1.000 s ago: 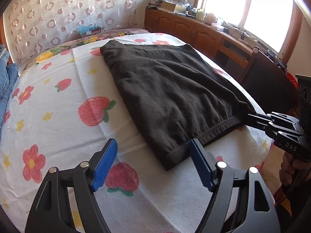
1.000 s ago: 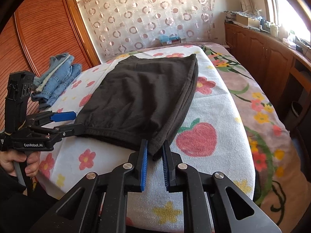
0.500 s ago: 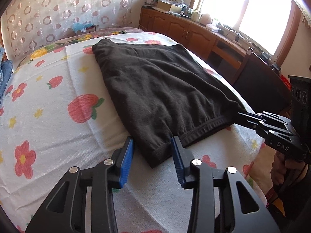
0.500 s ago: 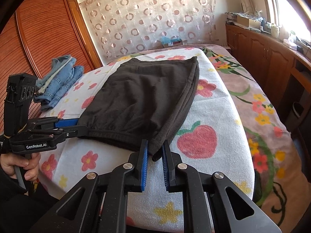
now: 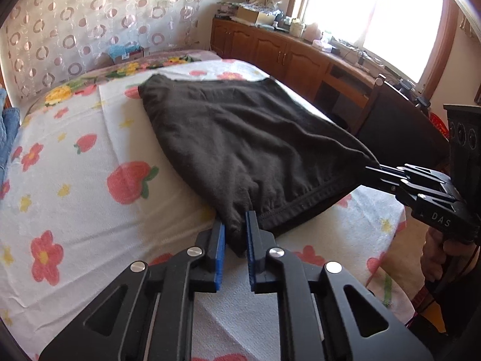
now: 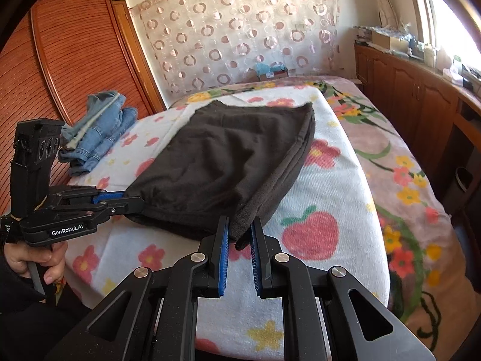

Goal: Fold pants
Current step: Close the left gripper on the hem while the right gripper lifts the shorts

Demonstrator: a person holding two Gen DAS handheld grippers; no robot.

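I find the pants (image 5: 240, 138) lying on the bed (image 5: 75, 210), a dark flat stack with layered edges showing along its right side in the right wrist view, which I judge to mean at least one fold is already in. My left gripper (image 5: 236, 234) is clenched on the near left corner of the hem; its blue pads (image 5: 251, 228) pinch bunched cloth between them. My right gripper (image 6: 240, 234) is likewise clamped on the near right corner, where the stacked edges come to a point. The near edge sags a little between the two grips and looks lifted just off the blanket (image 6: 324, 198), while the far end lies flat toward the curtain (image 6: 240, 36). I judge the step in hand to be carrying the near end over to the far end; that fold, and any final smoothing, is not yet done. On room: the blanket beyond the far end is open up to the flowered spread, and there is bare bed on both sides of the pants. A pile of jeans (image 6: 99, 132) sits at the left edge of the bed, well apart from the pants. To the right the bed drops off toward the cabinets (image 6: 421, 96), so I would keep the right corner inboard of that edge.
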